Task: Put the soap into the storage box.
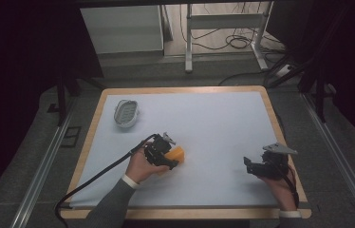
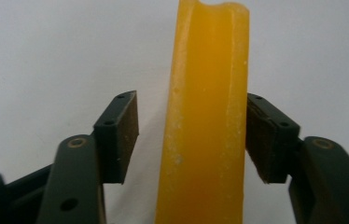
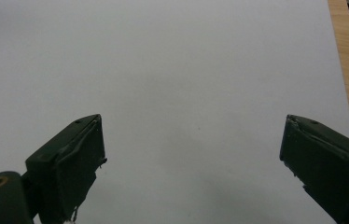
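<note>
A yellow-orange block (image 1: 179, 153) lies on the white table top (image 1: 213, 123), left of centre. In the left gripper view it stands as a tall yellow bar (image 2: 207, 116) between my left gripper's (image 2: 191, 135) two pads. The pad on the right lies against the bar, while a clear gap separates the other pad from it. In the high view the left gripper (image 1: 170, 159) sits low over the block's near end. My right gripper (image 1: 247, 165) rests near the table's right front with its jaws spread wide (image 3: 193, 154) over bare white surface, nothing between them.
A white oval dish with a ridged grey inside (image 1: 126, 113) sits at the back left of the table. A wooden border (image 1: 280, 137) rims the white top. Each gripper trails a black cable toward the front edge.
</note>
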The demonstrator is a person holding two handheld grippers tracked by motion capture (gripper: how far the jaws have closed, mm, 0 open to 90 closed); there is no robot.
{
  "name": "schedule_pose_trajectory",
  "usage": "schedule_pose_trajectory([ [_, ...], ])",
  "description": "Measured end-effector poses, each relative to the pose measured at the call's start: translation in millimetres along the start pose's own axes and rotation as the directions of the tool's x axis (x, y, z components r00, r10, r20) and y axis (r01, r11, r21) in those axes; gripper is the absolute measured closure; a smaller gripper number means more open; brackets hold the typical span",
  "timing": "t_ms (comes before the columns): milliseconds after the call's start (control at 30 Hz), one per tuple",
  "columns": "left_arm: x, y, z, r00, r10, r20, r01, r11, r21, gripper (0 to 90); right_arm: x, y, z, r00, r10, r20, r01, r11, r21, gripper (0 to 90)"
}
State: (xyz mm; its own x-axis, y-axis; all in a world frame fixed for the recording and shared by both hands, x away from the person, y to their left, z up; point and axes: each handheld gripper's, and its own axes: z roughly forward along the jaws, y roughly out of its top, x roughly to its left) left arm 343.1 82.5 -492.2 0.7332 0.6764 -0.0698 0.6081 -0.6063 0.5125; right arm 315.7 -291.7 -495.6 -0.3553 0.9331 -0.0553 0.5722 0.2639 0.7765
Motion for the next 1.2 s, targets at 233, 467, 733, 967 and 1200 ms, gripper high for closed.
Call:
schedule_pose_trajectory([
  [233,0.7,-2.2,3.6,0.9994,-0.004,0.035,0.004,0.9999,0.011,58.2,0.0,-0.2,0.3,1.0000,0.002,0.000,-0.002,1.0000,0.003,6.8],
  [467,0.6,-2.9,2.2,0.9997,0.008,0.023,-0.008,1.0000,-0.003,60.5,-0.3,-0.5,0.7,1.0000,0.001,0.004,-0.001,1.0000,0.004,6.8],
  [733,6.3,-3.9,-4.8,0.9976,-0.001,0.069,0.002,0.9999,-0.011,61.2,-1.0,-0.6,0.5,1.0000,0.004,0.005,-0.004,1.0000,0.004,6.8],
  [967,10.9,-3.5,-19.3,0.9976,-0.003,0.069,0.006,0.9987,-0.052,61.1,-0.7,-0.6,0.3,1.0000,0.003,0.006,-0.003,1.0000,0.004,6.8],
  [1200,16.2,-4.3,-30.7,0.9976,-0.011,0.068,0.016,0.9970,-0.075,61.2,-0.9,-0.9,0.9,0.9999,0.002,0.010,-0.002,1.0000,0.005,6.8],
])
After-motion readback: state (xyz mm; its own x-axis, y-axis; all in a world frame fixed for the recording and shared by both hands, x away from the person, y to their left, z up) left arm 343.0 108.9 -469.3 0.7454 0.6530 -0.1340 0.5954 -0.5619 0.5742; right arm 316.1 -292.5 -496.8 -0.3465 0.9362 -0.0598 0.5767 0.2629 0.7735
